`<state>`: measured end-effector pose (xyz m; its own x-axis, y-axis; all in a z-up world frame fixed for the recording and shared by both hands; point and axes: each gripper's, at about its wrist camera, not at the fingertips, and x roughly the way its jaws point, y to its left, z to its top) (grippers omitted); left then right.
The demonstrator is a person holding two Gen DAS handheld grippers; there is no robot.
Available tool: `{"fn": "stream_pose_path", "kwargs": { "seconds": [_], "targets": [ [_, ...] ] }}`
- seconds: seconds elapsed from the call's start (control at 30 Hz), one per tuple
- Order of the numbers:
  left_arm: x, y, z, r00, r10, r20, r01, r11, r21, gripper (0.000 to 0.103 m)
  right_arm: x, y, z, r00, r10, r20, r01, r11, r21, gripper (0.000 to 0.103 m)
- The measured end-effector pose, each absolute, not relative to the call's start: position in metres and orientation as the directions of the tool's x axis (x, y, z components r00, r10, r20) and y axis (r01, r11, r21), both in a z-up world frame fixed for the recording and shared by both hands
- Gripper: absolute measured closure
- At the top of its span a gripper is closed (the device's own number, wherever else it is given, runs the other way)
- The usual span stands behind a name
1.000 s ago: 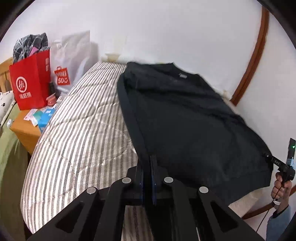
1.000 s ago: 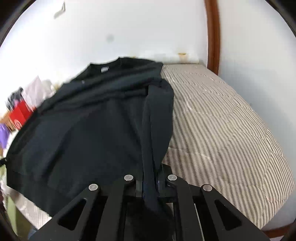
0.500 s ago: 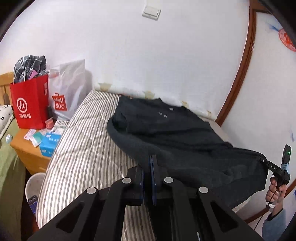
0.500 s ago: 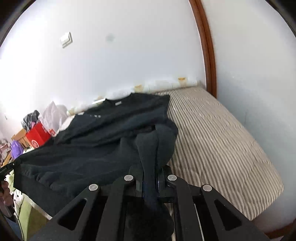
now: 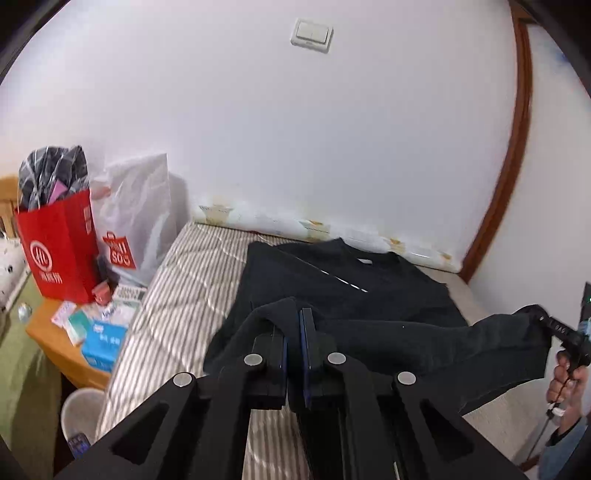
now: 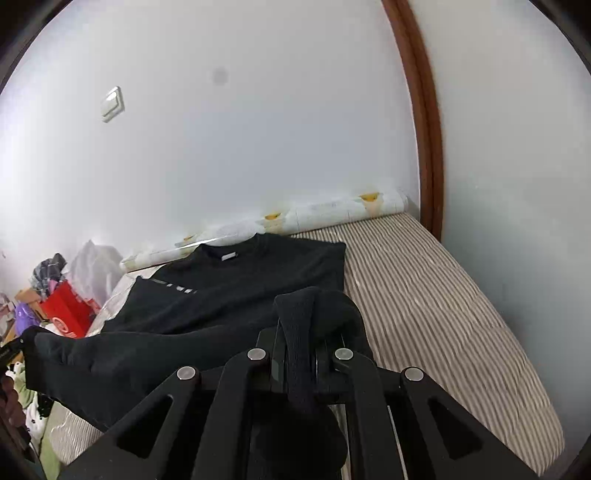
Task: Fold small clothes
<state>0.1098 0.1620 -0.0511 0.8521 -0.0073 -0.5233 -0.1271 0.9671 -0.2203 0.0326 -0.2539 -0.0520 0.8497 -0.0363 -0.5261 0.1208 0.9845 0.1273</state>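
Observation:
A black sweatshirt (image 5: 351, 288) lies on a striped bed (image 5: 184, 280) with its collar toward the wall. Its lower edge is lifted off the mattress and stretched between both grippers. My left gripper (image 5: 293, 325) is shut on one corner of that edge, and the cloth drapes over its fingers. In the right wrist view my right gripper (image 6: 297, 332) is shut on the other corner, with a thick fold of the sweatshirt (image 6: 240, 291) bunched between its pads. The right gripper (image 5: 546, 325) also shows at the far right of the left wrist view, held by a hand (image 5: 569, 384).
Left of the bed, a wooden nightstand (image 5: 55, 339) carries a red paper bag (image 5: 55, 243), a white plastic bag (image 5: 136, 218) and small boxes. A white bin (image 5: 81, 413) stands below it. A white wall with a light switch (image 5: 312, 33) runs behind the bed, and a brown frame (image 6: 424, 122) at its right end.
Both grippers have risen with the sweatshirt's lower edge, lifting it off the bed and carrying it toward the collar. Both views now show more wall and less mattress.

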Motion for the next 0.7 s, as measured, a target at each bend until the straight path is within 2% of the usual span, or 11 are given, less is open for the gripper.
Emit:
{"fn": "stream_pose_path", "kwargs": {
  "seconds": [0.33, 0.7],
  "targets": [
    [0.210, 0.176, -0.081, 0.793, 0.052, -0.607, -0.202, 0.962, -0.181, 0.097, 0.142, -0.256, -0.072, 0.804, -0.056, -0.592, 0.122, 0.990, 0.072, 0.096],
    [0.264, 0.181, -0.141, 0.699, 0.053, -0.714, -0.231, 0.960, -0.156, 0.096, 0.225, -0.277, -0.147, 0.681, -0.080, -0.728, 0.150, 0.988, 0.032, 0.095]
  ]
}}
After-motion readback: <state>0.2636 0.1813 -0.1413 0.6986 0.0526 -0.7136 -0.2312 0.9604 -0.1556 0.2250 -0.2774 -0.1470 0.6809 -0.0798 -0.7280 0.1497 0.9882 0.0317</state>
